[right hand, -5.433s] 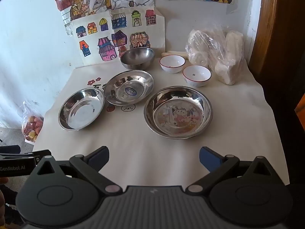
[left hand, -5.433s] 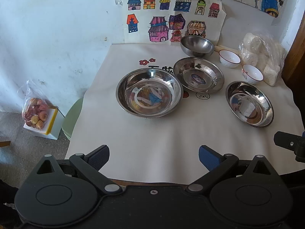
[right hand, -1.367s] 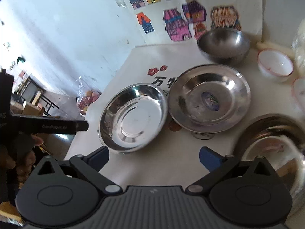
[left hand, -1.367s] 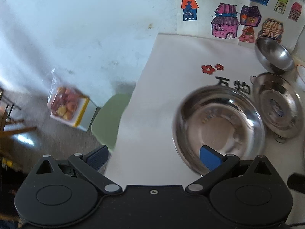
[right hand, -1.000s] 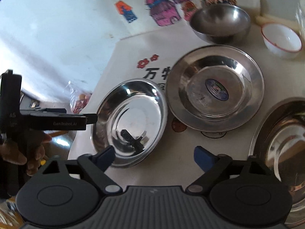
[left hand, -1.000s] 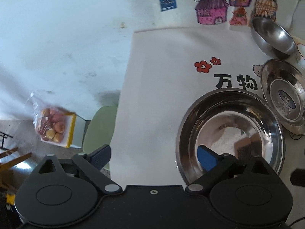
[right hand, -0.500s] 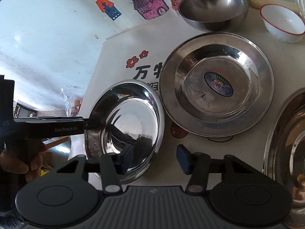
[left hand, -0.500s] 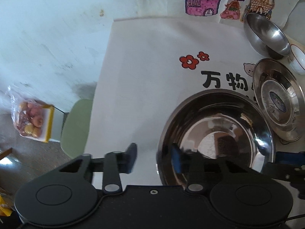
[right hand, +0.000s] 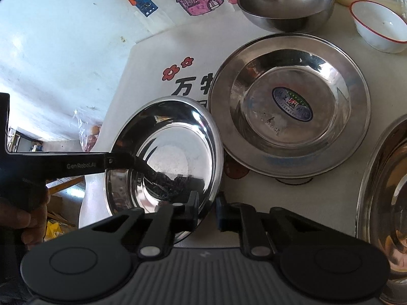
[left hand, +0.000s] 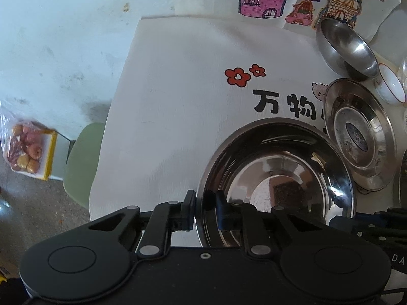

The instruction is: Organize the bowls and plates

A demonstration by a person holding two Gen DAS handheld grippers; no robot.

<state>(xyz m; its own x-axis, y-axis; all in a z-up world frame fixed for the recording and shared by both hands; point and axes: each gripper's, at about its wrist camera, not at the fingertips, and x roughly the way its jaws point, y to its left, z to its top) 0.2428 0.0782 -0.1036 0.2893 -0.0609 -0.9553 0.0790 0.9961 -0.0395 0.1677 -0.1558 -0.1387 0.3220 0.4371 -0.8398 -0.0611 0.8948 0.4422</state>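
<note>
Plates first: shiny steel plate [left hand: 277, 178] sits at near left of the cloth-covered table [left hand: 178, 101], both grippers on its rim from opposite sides. Left gripper [left hand: 205, 209] has jaws nearly closed, pinching the plate's near-left rim, one finger outside, one inside. Right gripper [right hand: 207, 209] likewise nearly closed over the near-right rim, one finger inside the plate, one outside; whether its pads fully bite the metal is hard to tell. In right wrist view this same plate [right hand: 165, 152] looks tilted, left edge raised, its far-right edge touching or overlapping the stickered plate [right hand: 290, 106] just beyond.

Step in hand, as I judge: lift the near plate and nest it into a stack, likely onto the stickered plate. To do it well: keep both grips even, raise level, clear the neighbour's rim before sliding over, lower centred, then release. Thin polished rim is slippery, so squeeze firm and avoid twisting.

Big steel plate [right hand: 386, 203] lies at the near right edge. Farther back: deep steel bowl [right hand: 286, 2], then a white bowl with red rim [right hand: 379, 28] to its right. Far wall carries the house drawings [left hand: 264, 0].
</note>
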